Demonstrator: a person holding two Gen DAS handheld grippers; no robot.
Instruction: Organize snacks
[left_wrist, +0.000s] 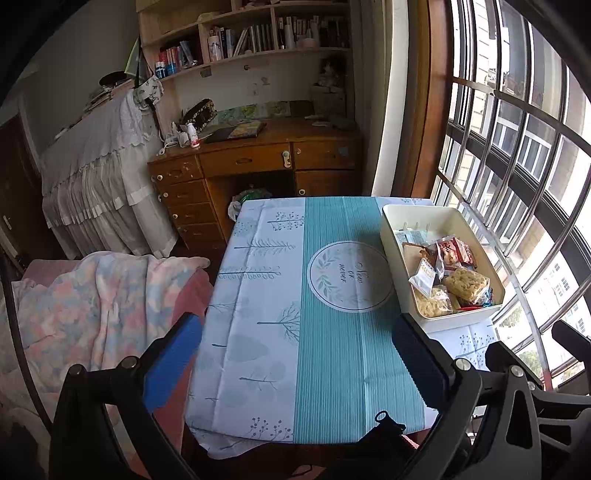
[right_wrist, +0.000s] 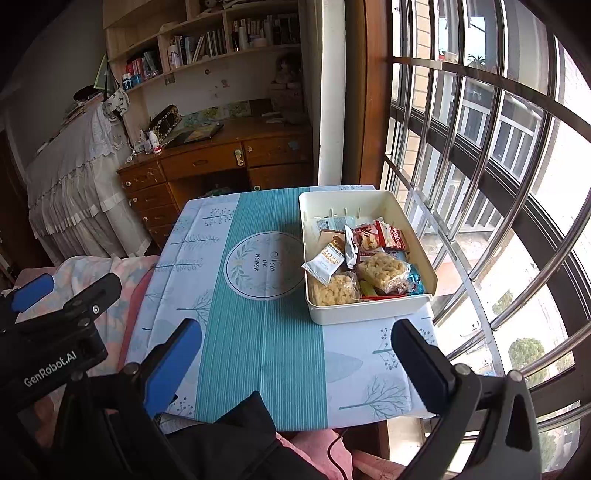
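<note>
A cream plastic bin (left_wrist: 472, 321) stands at the right side of the small table and holds several wrapped snacks (left_wrist: 448, 275): rice-crisp bars, red packets, a white sachet. It also shows in the right wrist view (right_wrist: 369, 312), with the snacks (right_wrist: 364, 262) piled inside. My left gripper (left_wrist: 295, 354) is open and empty, held above the table's near edge, left of the bin. My right gripper (right_wrist: 297, 354) is open and empty, above the near part of the table just in front of the bin. The left gripper's body (right_wrist: 55, 314) appears at the left of the right wrist view.
The table wears a teal and white tablecloth (left_wrist: 332, 350). A bed with a pastel blanket (left_wrist: 92, 306) lies to the left. A wooden desk (left_wrist: 258, 158) and bookshelves stand behind. A barred window (right_wrist: 498, 166) runs along the right.
</note>
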